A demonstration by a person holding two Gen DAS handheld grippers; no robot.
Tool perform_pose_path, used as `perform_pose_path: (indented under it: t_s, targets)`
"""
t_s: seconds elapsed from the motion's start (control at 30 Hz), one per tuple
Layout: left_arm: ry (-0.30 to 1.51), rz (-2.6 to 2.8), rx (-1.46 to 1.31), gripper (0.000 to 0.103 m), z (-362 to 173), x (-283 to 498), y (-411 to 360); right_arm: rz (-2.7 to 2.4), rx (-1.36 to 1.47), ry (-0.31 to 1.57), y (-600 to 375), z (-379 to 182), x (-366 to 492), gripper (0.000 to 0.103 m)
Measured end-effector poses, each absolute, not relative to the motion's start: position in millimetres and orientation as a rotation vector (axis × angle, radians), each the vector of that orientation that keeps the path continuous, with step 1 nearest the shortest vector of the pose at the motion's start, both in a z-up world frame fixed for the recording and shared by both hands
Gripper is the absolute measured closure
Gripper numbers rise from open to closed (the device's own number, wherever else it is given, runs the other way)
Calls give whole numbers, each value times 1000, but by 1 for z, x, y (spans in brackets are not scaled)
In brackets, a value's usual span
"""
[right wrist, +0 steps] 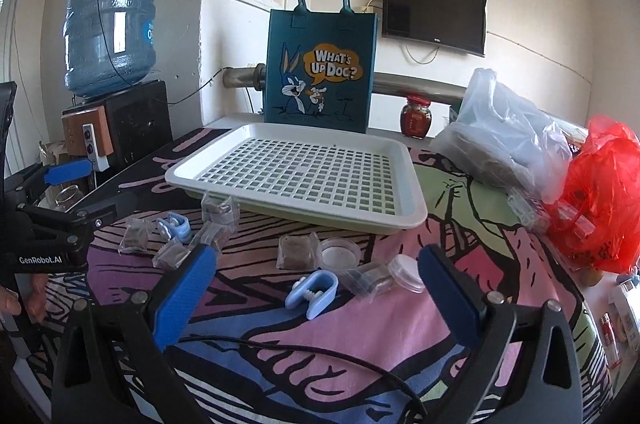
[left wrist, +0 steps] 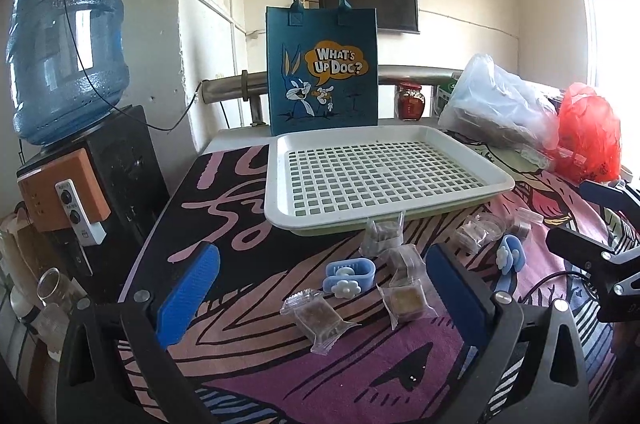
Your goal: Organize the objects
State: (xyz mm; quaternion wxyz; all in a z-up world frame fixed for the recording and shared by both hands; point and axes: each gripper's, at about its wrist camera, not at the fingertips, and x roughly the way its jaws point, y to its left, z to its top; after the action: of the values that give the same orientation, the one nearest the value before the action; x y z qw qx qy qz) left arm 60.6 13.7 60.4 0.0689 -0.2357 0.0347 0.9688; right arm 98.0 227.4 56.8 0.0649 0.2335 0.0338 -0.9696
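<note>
Both the left gripper (left wrist: 322, 294) and the right gripper (right wrist: 316, 290) are hovering fully open, holding nothing. 2 light-blue plastic clips (left wrist: 349, 273) and probably 7 clear-wrapped brown snack packets (left wrist: 318, 318) are lying near the empty white perforated plastic tray (left wrist: 280, 208); each grip should be centring on 1 item.

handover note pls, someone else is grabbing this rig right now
Left gripper: open, holding nothing, above the table.
Right gripper: open, holding nothing.
White tray: on the printed cloth in front of the blue tote bag, nothing in it.
On the cloth before the tray: wrapped snacks, two blue clips, small clear lids.
Done: nothing sorted yet.
Left: everything; the tray looks like the likely place for the loose items.
</note>
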Motion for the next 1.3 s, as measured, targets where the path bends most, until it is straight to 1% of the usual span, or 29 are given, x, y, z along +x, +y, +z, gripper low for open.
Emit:
perform_pose_path:
  t_s: [1.3]
  targets:
    - [99, 2914, -714, 0, 61, 60, 12, -2922, 723, 67, 230, 57, 96, 1]
